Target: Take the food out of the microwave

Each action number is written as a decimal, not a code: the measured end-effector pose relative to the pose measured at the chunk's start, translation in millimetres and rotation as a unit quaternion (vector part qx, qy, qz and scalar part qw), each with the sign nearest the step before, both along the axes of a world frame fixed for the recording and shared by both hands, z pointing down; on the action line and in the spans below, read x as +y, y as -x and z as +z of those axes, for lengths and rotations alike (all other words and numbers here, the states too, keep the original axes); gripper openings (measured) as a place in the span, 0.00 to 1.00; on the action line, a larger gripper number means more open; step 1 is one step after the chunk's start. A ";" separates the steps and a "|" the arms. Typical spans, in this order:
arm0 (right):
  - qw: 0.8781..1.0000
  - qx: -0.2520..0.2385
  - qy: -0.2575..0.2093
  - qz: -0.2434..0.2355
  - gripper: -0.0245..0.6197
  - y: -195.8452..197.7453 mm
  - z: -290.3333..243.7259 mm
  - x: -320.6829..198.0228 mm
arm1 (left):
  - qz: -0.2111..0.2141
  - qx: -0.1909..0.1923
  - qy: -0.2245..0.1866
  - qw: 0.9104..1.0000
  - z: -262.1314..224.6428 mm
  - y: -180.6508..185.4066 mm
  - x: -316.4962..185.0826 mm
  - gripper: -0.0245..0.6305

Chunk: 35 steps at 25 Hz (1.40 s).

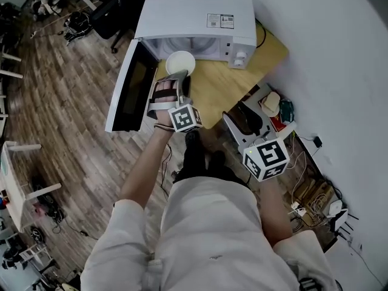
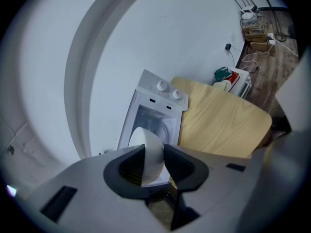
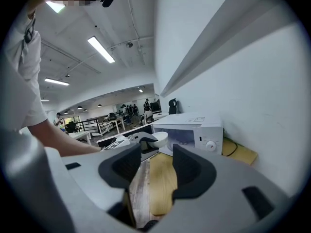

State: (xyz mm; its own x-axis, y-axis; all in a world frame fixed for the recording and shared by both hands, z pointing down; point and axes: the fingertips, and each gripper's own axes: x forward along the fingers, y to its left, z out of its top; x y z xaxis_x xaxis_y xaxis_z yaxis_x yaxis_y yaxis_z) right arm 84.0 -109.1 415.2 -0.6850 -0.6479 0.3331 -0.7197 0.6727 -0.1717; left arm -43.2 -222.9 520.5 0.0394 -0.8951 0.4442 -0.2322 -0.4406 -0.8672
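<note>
The white microwave (image 1: 194, 20) stands at the back of a wooden table (image 1: 227, 86), its door (image 1: 130, 90) swung open to the left. Just in front of its open cavity hangs a white bowl (image 1: 180, 62). My left gripper (image 1: 176, 79) is shut on the bowl's rim. In the left gripper view the bowl's wall (image 2: 153, 157) sits pinched between the dark pads, with the microwave (image 2: 155, 113) beyond. What the bowl holds is hidden. My right gripper (image 1: 237, 126) is at the table's right front, open and empty (image 3: 156, 164), looking toward the bowl (image 3: 159, 139) and the microwave (image 3: 187, 130).
A white wall runs close along the right side. Boxes and a teal item (image 1: 282, 109) lie on the floor right of the table, with cables and a power strip (image 1: 315, 193) nearer. The open door juts out over the wooden floor at left. The person's legs stand at the table's front edge.
</note>
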 end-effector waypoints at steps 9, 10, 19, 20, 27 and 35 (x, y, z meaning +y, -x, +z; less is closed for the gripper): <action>1.000 0.006 -0.020 -0.017 0.28 -7.8 -12.0 13.5 | 0.015 0.021 -0.007 1.000 -59.7 -25.5 52.7 0.21; 1.000 0.006 -0.021 -0.018 0.27 -8.7 -13.0 14.5 | 0.018 0.023 -0.007 1.000 -65.2 -28.6 57.5 0.21; 0.999 0.011 -0.040 -0.031 0.20 -14.5 -25.0 19.0 | 0.025 0.029 0.011 0.999 -100.0 -48.7 92.9 0.21; 0.999 0.012 -0.042 -0.030 0.20 -15.8 -26.7 20.1 | 0.025 0.032 0.010 0.999 -103.7 -50.7 96.4 0.21; 0.998 0.013 -0.056 -0.023 0.12 -23.2 -40.1 24.7 | 0.035 0.038 0.003 0.999 -129.2 -65.6 119.4 0.21; 0.997 0.021 -0.072 -0.012 0.09 -25.8 -53.0 25.5 | 0.055 0.044 0.011 0.997 -146.5 -82.2 134.2 0.21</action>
State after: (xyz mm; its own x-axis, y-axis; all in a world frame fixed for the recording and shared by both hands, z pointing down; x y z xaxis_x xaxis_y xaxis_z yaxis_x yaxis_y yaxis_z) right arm 109.8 -83.6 362.2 -0.6884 -0.6744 0.2669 -0.7075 0.7054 -0.0425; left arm 39.0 -88.7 373.9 0.1770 -0.8732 0.4541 -0.2560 -0.4863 -0.8354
